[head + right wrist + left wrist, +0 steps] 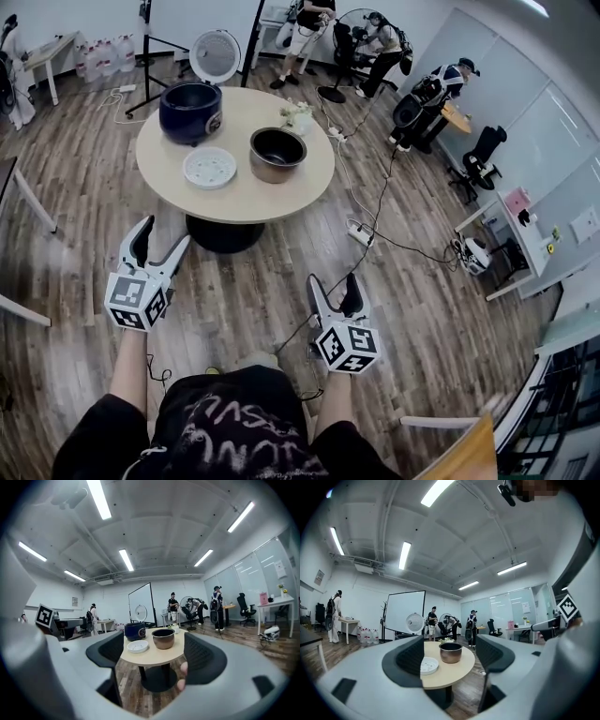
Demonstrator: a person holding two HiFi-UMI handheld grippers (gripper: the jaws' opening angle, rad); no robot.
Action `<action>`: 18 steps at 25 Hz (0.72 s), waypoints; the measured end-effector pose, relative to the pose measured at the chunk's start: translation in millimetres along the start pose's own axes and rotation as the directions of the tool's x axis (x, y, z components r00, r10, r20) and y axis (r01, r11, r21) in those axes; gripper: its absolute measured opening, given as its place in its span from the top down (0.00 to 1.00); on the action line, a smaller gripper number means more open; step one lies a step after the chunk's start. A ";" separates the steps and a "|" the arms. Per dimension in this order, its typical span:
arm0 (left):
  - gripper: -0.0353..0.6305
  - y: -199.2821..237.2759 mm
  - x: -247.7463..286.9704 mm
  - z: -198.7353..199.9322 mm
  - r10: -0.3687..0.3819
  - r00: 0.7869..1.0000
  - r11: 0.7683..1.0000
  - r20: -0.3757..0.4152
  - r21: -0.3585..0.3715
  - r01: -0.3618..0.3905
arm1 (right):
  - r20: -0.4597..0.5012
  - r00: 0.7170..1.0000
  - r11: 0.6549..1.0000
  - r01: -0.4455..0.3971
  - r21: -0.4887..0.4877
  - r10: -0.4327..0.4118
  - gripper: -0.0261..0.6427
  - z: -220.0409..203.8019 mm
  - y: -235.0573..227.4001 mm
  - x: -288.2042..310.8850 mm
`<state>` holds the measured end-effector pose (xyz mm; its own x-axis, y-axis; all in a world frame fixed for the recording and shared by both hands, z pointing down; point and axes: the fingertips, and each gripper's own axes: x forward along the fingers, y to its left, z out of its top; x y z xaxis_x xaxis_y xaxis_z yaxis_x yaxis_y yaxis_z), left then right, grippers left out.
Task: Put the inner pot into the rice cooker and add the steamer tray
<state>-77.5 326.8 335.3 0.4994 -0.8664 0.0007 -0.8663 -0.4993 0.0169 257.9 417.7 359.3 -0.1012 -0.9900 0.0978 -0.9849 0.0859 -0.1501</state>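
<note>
- Surface: a round, pale wooden table point(281, 197) on one dark centre pedestal, standing on a plank wood floor point(422, 319).
- Rice cooker point(190, 111): dark blue, at the table's far left rim, its lid point(216, 54) raised upright behind it.
- Inner pot point(277, 153): upright and open-topped, right of the table's middle, apart from the cooker and set in from the rim.
- Steamer tray point(209, 168): white, lying flat just left of the pot and in front of the cooker, touching neither.
- A small bunch of flowers point(298, 114) sits near the far right rim.
- Left gripper point(164, 232): jaws spread, empty, held short of the table.
- Right gripper point(333, 281): jaws spread, empty, further back from the table.
- Clearance: bare floor lies between both grippers and the table's near rim.
- A power strip point(360, 232) and its cables lie on the floor to the table's right.
- Several people point(380, 47) stand well beyond the table, by office chairs and desks.
</note>
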 end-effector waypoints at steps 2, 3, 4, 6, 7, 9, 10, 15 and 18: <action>0.44 5.0 0.8 -1.4 -0.002 1.000 1.000 0.001 -0.002 0.002 | 0.004 1.000 1.000 0.003 -0.002 -0.003 0.38 0.6 2.8 3.5; 0.43 7.5 2.9 -1.3 -0.003 1.000 1.000 0.003 0.000 0.003 | 0.009 1.000 1.000 0.006 0.001 -0.006 0.38 1.6 3.1 6.5; 0.44 9.9 5.3 -1.4 -0.005 1.000 1.000 0.005 0.001 0.005 | 0.013 1.000 1.000 0.008 0.005 -0.008 0.38 2.3 3.1 9.7; 0.44 15.0 9.7 -2.9 -0.005 1.000 1.000 0.004 0.001 0.005 | 0.015 1.000 1.000 0.007 0.010 -0.007 0.38 1.9 3.4 16.7; 0.44 18.1 12.4 -3.7 -0.003 1.000 1.000 0.003 0.001 0.003 | 0.015 1.000 1.000 0.006 0.012 -0.006 0.38 1.3 3.7 21.2; 0.44 24.9 20.8 -4.3 -0.001 1.000 1.000 0.004 0.002 0.001 | 0.017 1.000 1.000 0.002 0.013 -0.003 0.38 0.8 3.7 32.9; 0.44 28.3 26.4 -4.9 -0.001 1.000 1.000 0.004 0.004 0.001 | 0.018 1.000 1.000 0.001 0.013 -0.001 0.38 0.1 3.5 39.8; 0.44 40.6 62.3 -16.2 -0.004 1.000 1.000 -0.013 0.011 0.004 | 0.018 1.000 1.000 -0.006 0.025 0.005 0.38 -7.9 -5.8 79.7; 0.44 45.1 91.3 -20.8 -0.003 1.000 1.000 -0.023 0.016 0.003 | 0.019 1.000 0.999 -0.009 0.042 0.008 0.38 -10.6 -20.4 108.3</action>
<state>-70.6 225.3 356.9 0.5017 -0.8647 0.0238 -0.8649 -0.5019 0.0009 265.5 309.9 383.4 -0.1063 -0.9912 0.0784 -0.9773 0.0897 -0.1917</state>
